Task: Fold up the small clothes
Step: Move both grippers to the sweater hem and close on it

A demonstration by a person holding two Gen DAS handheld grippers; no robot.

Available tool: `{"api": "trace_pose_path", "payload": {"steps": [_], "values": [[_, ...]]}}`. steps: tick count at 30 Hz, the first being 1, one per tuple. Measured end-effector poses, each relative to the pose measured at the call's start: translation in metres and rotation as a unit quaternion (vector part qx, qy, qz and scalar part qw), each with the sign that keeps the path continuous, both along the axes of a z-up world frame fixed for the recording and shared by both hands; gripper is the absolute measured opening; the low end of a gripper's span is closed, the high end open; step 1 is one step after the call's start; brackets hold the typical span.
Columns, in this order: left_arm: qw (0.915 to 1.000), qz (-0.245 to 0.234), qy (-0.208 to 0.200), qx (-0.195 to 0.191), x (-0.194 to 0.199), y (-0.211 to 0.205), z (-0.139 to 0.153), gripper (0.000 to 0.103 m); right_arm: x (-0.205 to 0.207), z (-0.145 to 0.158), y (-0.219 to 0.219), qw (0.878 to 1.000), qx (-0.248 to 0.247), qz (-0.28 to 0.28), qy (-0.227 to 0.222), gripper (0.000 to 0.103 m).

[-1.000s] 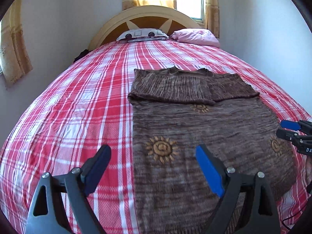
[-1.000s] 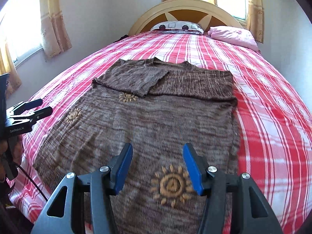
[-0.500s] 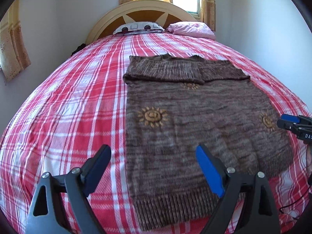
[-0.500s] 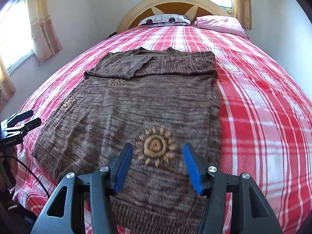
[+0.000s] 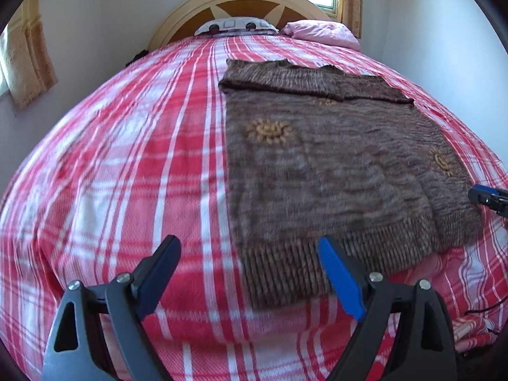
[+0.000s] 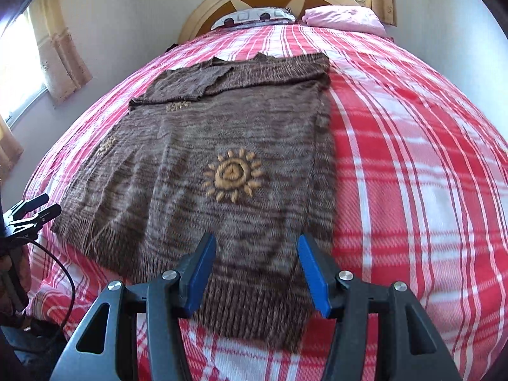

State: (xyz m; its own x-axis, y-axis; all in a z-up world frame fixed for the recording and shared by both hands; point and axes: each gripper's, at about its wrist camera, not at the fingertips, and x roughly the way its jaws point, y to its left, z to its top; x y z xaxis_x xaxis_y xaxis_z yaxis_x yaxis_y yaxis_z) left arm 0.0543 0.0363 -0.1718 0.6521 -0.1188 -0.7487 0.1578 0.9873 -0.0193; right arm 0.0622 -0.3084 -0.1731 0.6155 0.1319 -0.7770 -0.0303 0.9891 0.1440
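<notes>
Both tools gape empty, left tool [image 5: 250, 277] and right tool [image 6: 257, 270] seemingly hovering above the sweater [image 6: 222, 165] hem.

both grippers have black triangular-cutout frames with silver screws, blue-padded fingers [image 6: 309, 273], and a black cable [image 6: 68, 282].

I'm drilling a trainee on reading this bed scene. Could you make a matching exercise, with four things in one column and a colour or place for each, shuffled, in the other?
Things:
1. brown knitted sweater
2. plaid bedspread
3. plain pillow
4. embroidered sun motif

Descriptions:
A. pink, by the headboard
B. mustard yellow
C. sleeves folded across its chest
D. red and white

Pairs: 1-C, 2-D, 3-A, 4-B
</notes>
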Motion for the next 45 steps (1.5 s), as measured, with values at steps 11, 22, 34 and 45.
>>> {"api": "trace_pose_path", "payload": {"steps": [11, 22, 34, 45], "values": [[0.9979, -0.013, 0.025, -0.059, -0.009, 0.000, -0.010, 0.064, -0.020, -0.005, -0.007, 1.000, 0.002, -0.006, 0.006, 0.056], [0.9967, -0.010, 0.032, -0.074, -0.013, -0.001, -0.012, 0.050, -0.035, -0.003, -0.040, 0.998, 0.028, -0.049, 0.016, 0.056], [0.9964, -0.014, 0.023, -0.081, -0.015, 0.002, -0.010, 0.015, -0.039, -0.016, -0.041, 0.993, 0.110, -0.023, 0.036, 0.055], [0.9940, -0.022, 0.006, -0.107, -0.016, 0.007, -0.013, 0.019, -0.041, -0.021, -0.038, 0.991, 0.127, -0.010, 0.042, 0.015]]}}
